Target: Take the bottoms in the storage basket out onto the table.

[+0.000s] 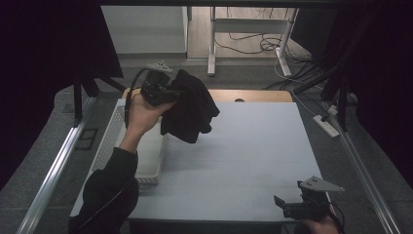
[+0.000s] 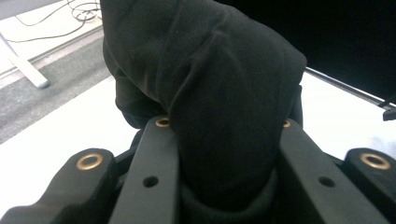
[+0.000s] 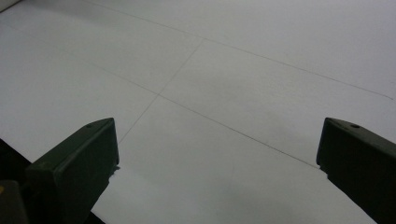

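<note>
A black cloth garment (image 1: 189,106) hangs bunched in the air over the table's far left part, held by my left gripper (image 1: 171,90). In the left gripper view the black cloth (image 2: 219,93) is pinched between the two jaws of the left gripper (image 2: 223,135) and bulges upward. My right gripper (image 1: 281,204) rests at the near right edge of the white table (image 1: 243,161), jaws apart. In the right gripper view the right gripper (image 3: 217,154) stands open with bare white tabletop (image 3: 224,70) between its fingers.
A white perforated basket (image 1: 146,156) stands along the table's left edge, below the left hand. Black curtains flank both sides. Metal rails run along the floor left and right; desk legs and cables lie beyond the far edge.
</note>
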`<state>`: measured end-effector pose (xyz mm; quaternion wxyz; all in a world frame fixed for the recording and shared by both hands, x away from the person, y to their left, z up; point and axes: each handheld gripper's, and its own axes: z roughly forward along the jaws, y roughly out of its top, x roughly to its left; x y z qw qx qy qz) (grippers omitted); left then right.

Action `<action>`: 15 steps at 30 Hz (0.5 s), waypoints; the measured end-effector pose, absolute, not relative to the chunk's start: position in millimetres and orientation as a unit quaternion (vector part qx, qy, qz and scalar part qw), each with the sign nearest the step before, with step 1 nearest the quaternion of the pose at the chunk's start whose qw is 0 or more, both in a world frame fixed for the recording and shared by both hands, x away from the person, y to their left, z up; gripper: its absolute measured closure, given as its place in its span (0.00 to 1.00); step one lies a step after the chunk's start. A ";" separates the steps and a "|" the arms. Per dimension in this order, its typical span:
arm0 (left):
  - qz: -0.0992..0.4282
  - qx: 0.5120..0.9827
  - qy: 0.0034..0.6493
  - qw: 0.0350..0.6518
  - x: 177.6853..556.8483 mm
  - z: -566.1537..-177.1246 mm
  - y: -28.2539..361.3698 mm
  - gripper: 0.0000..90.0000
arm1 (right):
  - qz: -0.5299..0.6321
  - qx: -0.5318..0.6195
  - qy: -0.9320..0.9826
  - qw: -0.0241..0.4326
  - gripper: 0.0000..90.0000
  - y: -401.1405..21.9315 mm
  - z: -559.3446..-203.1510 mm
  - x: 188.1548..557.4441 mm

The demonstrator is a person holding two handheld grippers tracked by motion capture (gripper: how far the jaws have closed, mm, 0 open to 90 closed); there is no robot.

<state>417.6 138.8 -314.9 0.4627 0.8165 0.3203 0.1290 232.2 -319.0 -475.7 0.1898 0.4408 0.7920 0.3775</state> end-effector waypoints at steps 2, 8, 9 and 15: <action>0.125 0.818 0.317 0.462 418.6 -317.9 133.6 0.84 | 0.377 0.440 0.792 0.190 0.00 -319.0 -475.7 232.1; 0.119 0.825 0.310 0.457 421.0 -329.5 119.1 0.84 | 0.377 0.440 0.793 0.190 0.00 -318.9 -475.7 232.1; 0.118 0.826 0.309 0.456 421.6 -331.9 117.3 0.84 | 0.377 0.440 0.793 0.190 0.00 -318.9 -475.7 232.1; 0.108 0.834 0.305 0.447 425.9 -348.8 104.6 0.84 | 0.378 0.439 0.793 0.190 0.00 -319.0 -475.7 232.1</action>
